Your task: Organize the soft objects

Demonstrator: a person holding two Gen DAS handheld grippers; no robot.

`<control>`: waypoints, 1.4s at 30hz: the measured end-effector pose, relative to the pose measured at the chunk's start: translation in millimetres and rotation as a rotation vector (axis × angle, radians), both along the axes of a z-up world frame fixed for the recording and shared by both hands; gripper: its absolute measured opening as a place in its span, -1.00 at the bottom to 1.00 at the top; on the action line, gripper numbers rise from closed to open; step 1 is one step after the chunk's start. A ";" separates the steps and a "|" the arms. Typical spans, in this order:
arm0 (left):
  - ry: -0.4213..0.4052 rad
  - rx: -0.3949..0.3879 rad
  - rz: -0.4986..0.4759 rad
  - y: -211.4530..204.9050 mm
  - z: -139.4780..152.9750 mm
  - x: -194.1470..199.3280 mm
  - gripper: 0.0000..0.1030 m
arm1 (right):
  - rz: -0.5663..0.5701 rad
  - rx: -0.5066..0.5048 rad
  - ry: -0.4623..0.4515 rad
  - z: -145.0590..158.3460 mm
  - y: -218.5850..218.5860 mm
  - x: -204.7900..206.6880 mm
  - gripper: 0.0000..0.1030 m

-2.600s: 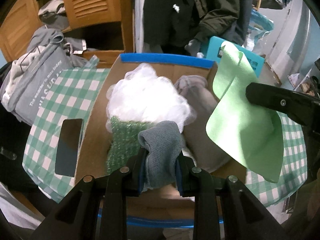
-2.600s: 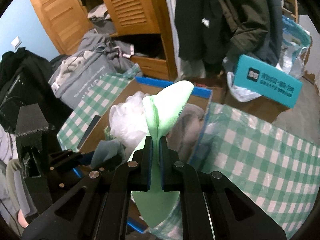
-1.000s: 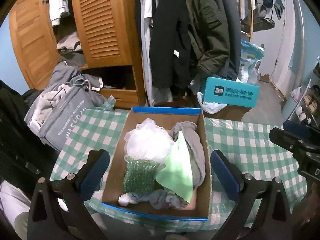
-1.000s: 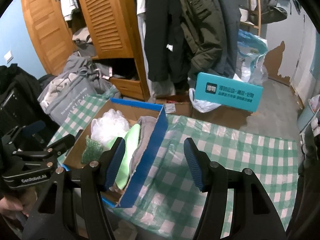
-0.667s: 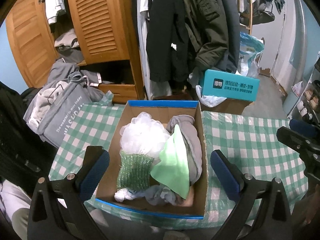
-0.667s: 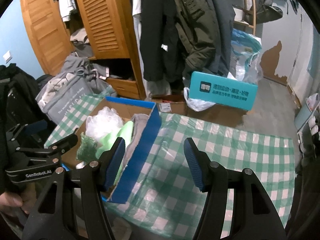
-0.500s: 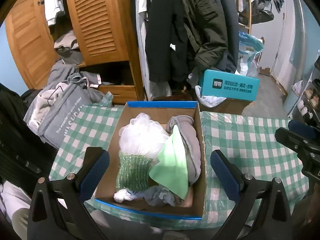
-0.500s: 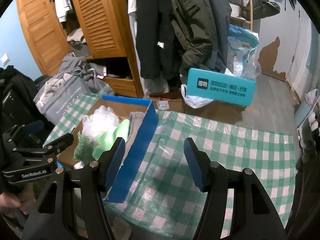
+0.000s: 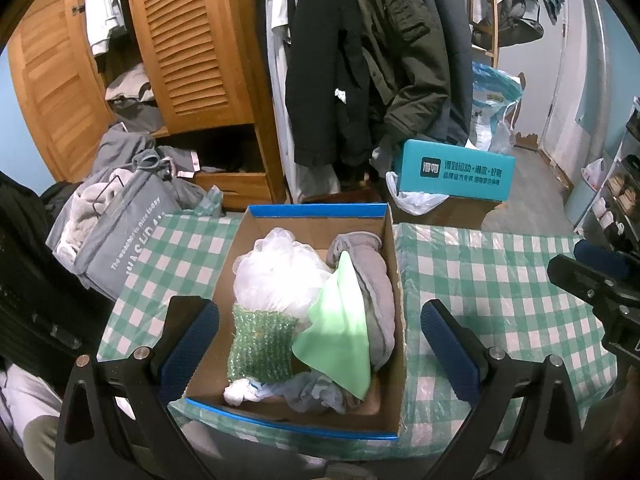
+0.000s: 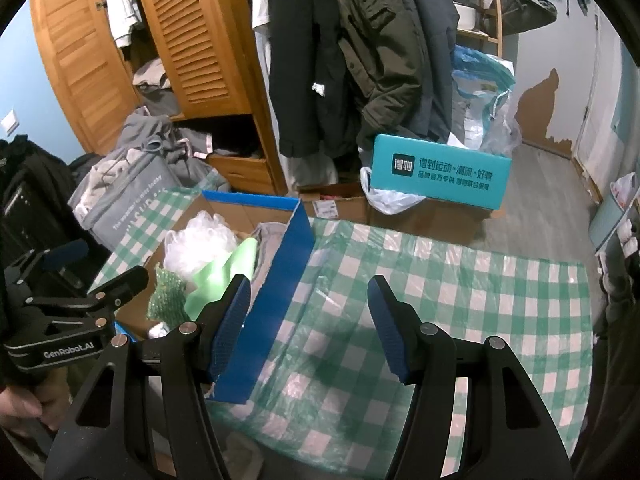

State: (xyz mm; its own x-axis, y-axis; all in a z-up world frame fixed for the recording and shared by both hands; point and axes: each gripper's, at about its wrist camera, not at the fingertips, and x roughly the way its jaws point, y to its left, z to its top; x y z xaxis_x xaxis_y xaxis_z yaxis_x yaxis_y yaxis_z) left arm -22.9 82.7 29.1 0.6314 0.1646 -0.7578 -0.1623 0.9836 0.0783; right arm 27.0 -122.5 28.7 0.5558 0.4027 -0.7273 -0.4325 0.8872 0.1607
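Note:
A blue-edged cardboard box (image 9: 390,264) sits on the green checked tablecloth. Inside lie a white mesh puff (image 9: 276,276), a green sparkly sponge (image 9: 262,346), a light green cloth (image 9: 340,332), a grey garment (image 9: 374,276) and a grey-blue sock (image 9: 312,394). My left gripper (image 9: 316,340) is wide open and empty, held above the box's near edge. My right gripper (image 10: 310,322) is open and empty over the cloth, right of the box wall (image 10: 280,300). The green cloth (image 10: 224,276) and puff (image 10: 200,240) also show in the right wrist view.
A wooden wardrobe (image 9: 188,60) with hanging dark coats (image 9: 360,60) stands behind the table. A grey bag (image 9: 120,236) of clothes lies at the left. A teal box (image 9: 456,170) sits on cartons beyond the table. The tablecloth (image 10: 440,300) spreads to the right of the box.
Both grippers let go of the sock and the green cloth, which now lie in the box. Both opened wide and drew back and up from the box.

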 end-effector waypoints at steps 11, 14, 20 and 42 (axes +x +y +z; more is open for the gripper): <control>-0.001 0.005 -0.003 -3.2 1.0 0.2 0.98 | 0.001 0.007 0.005 -0.7 -3.9 -0.7 0.16; -0.001 0.000 -0.002 -3.7 1.2 -0.2 0.98 | 0.000 0.009 0.007 -0.6 -4.1 -1.3 0.16; 0.001 0.000 0.000 -3.6 0.8 -0.1 0.98 | 0.000 0.008 0.007 -0.6 -4.1 -1.9 0.16; -0.017 0.027 -0.018 -9.9 1.4 -1.1 0.98 | -0.001 0.010 0.009 -0.8 -4.6 -0.1 0.16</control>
